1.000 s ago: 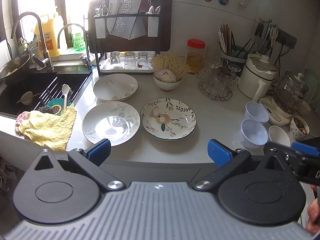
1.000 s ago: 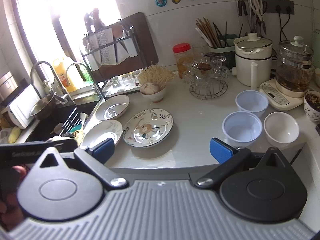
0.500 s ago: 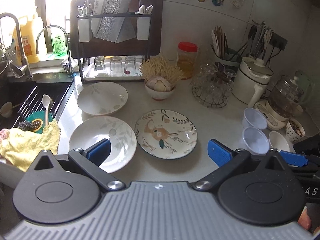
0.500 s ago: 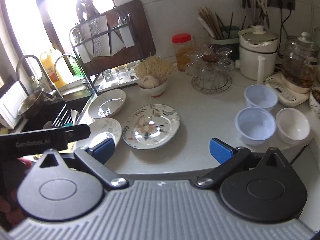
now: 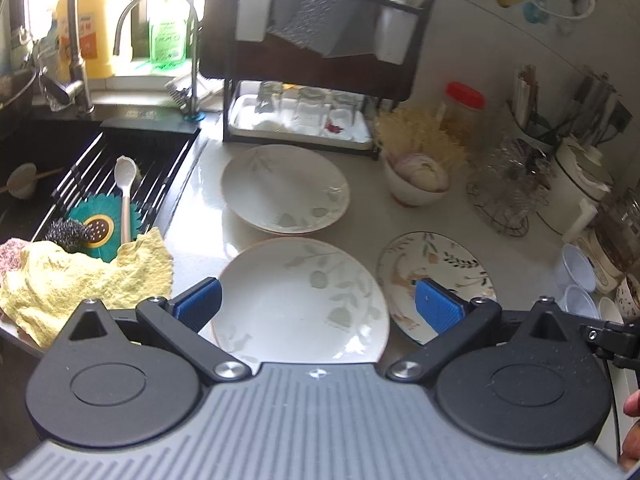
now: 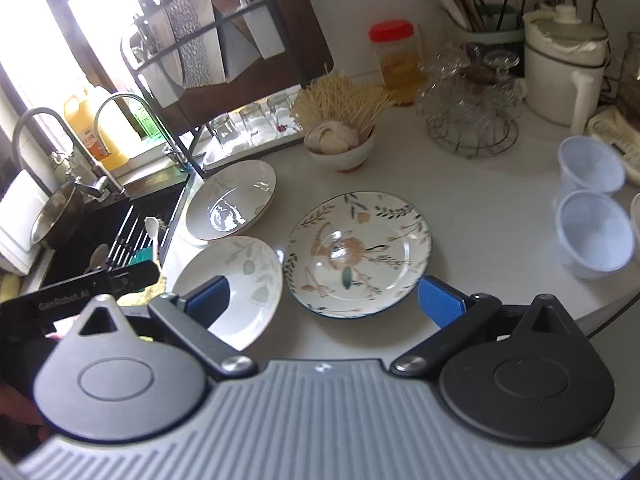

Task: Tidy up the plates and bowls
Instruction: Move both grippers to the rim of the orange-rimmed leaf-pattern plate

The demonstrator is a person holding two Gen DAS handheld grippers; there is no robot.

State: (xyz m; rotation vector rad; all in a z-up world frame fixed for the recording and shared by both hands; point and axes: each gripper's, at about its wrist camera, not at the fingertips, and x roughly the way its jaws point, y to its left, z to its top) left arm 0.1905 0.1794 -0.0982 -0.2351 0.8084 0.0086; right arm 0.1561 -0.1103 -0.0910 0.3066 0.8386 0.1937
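L gripper (image 5: 318,306): jaws spread wide, nothing between the pads, hovering over the near white leaf plate (image 5: 300,300); that plate's rim reaches both blue pads in the left wrist view. R gripper (image 6: 324,296): jaws also wide apart, empty, above the front edge of the floral plate (image 6: 358,254).

Landmark = floral plate, mid surface (image 6: 480,220).
- Near white leaf plate (image 6: 236,280): just left of floral plate, rims almost touching; contact can't be told.
- Far white leaf plate (image 6: 232,204): behind-left of floral plate, close behind the near one, next to the sink (image 5: 80,168).
- Bowl w/ garlic (image 6: 340,148): straight behind floral plate, w/ a bunch of thin sticks fanning out of it.
- Two clear plastic bowls (image 6: 592,224): well right of floral plate, one behind the other, near the surface's right edge.
- Wire glass rack (image 6: 472,108): behind-right of floral plate.
- Red-lid jar (image 6: 396,60): farther back, by the wall.
- Dish rack w/ upturned glasses (image 5: 304,112): behind-left, beyond the far white plate.
- Yellow cloth (image 5: 80,280): far left of floral plate, draped on sink edge.

L-hand tool body shows at lower left in right wrist view.
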